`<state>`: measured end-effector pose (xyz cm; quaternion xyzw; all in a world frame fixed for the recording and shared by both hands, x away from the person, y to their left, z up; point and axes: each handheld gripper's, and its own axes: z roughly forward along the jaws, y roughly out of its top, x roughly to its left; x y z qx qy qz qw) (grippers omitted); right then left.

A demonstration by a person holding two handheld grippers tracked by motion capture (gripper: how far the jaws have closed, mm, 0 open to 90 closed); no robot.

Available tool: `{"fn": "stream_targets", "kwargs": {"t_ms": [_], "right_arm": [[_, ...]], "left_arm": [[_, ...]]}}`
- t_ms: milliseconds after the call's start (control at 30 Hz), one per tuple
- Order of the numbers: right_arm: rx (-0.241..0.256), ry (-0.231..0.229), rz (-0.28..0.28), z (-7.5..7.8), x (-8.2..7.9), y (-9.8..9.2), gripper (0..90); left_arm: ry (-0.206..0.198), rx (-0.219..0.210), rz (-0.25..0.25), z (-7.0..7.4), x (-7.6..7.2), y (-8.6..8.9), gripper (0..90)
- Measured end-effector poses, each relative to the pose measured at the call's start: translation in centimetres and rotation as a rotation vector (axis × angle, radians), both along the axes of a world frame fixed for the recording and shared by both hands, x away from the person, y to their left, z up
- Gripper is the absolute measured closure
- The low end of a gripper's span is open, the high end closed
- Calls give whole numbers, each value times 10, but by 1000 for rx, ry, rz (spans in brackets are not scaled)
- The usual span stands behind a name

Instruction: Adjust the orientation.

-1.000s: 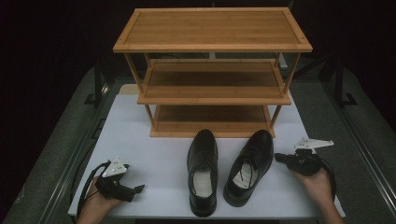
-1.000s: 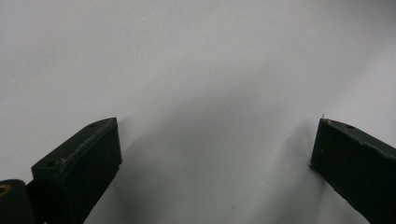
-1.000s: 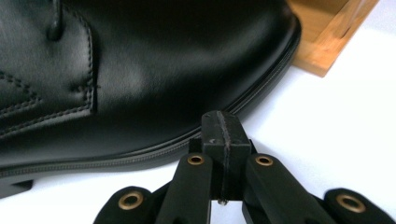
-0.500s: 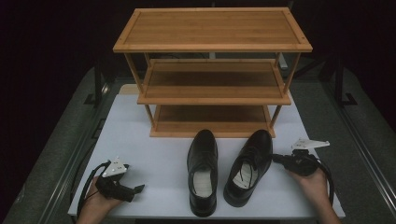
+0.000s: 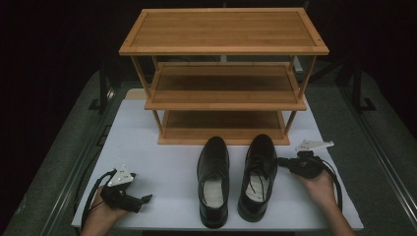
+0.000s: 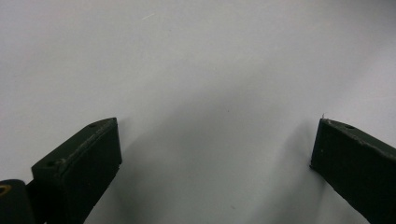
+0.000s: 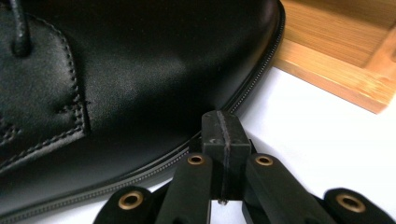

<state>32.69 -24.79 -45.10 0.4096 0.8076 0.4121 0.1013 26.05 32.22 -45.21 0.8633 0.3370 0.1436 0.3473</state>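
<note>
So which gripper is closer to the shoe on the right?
Right. The right gripper is shut, its tip at that right shoe side. The left gripper sits open, beyond the other shoe.

Two glossy black leather shoes [image 5: 235, 179] with pale cream insoles and black laces on a plain white worktop [image 5: 167, 162], before a honey-brown bamboo rack [image 5: 223, 73] with fine wood grain; each black tool, left [image 5: 142, 199] and right [image 5: 281, 161], carries a light grey plate, brass-coloured rivets showing on the right one
</note>
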Motion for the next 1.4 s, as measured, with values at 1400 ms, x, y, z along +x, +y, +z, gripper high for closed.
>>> {"fn": "stream_targets", "kwargs": {"t_ms": [1400], "right_arm": [[19, 9, 166, 0, -59, 22, 892]], "left_arm": [[-1, 3, -1, 0, 0, 0, 10]]}}
